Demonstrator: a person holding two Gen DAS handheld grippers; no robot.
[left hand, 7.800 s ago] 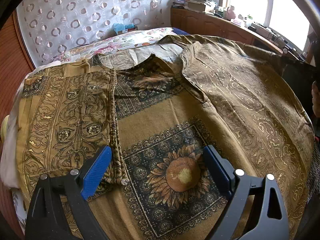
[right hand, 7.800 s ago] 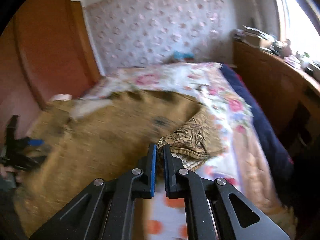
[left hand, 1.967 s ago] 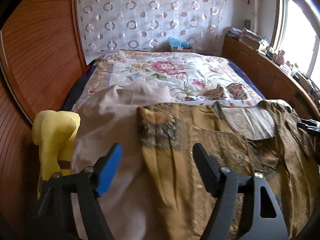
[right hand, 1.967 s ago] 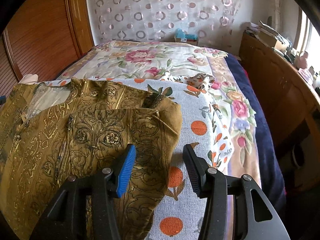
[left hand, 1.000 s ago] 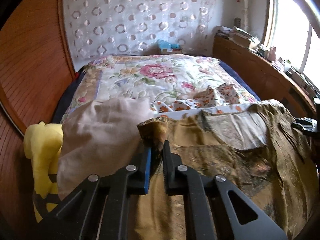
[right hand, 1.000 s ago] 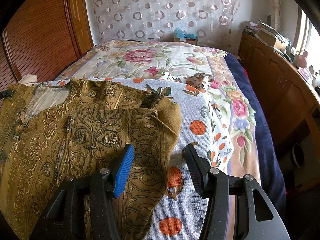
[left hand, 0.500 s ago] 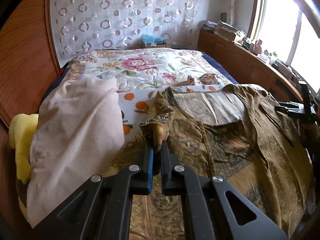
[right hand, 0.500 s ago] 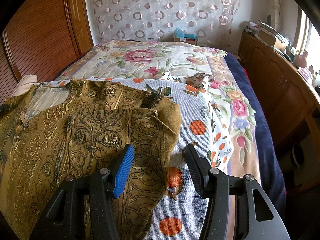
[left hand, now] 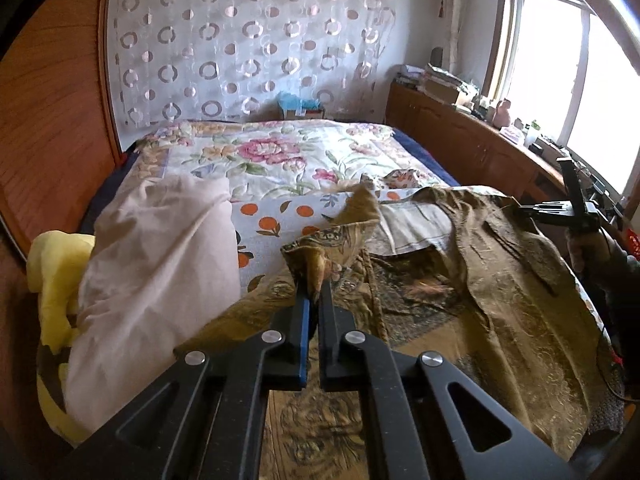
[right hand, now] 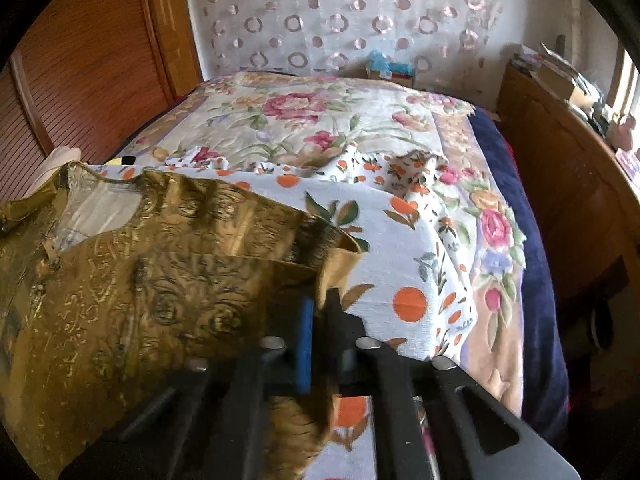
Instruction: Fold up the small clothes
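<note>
A brown and gold patterned garment (left hand: 500, 288) lies spread on the bed over an orange-dotted cloth (left hand: 276, 216). My left gripper (left hand: 314, 300) is shut on a bunched corner of the garment (left hand: 332, 236) and holds it lifted above the bed. My right gripper (right hand: 320, 304) is shut on the garment's right edge (right hand: 336, 264), which folds up over the jaws. The garment (right hand: 120, 304) fills the left of the right wrist view. The right gripper also shows far right in the left wrist view (left hand: 560, 210).
A beige cloth (left hand: 160, 256) and a yellow item (left hand: 52, 276) lie at the bed's left. The floral bedspread (left hand: 280, 148) stretches behind. A wooden sideboard (left hand: 472, 148) with clutter runs along the right, a wooden wardrobe (right hand: 80, 60) stands left.
My right gripper went from open beside the garment's edge to shut on it and lifted it. My left gripper stays shut on its corner and has carried it right over the garment.
</note>
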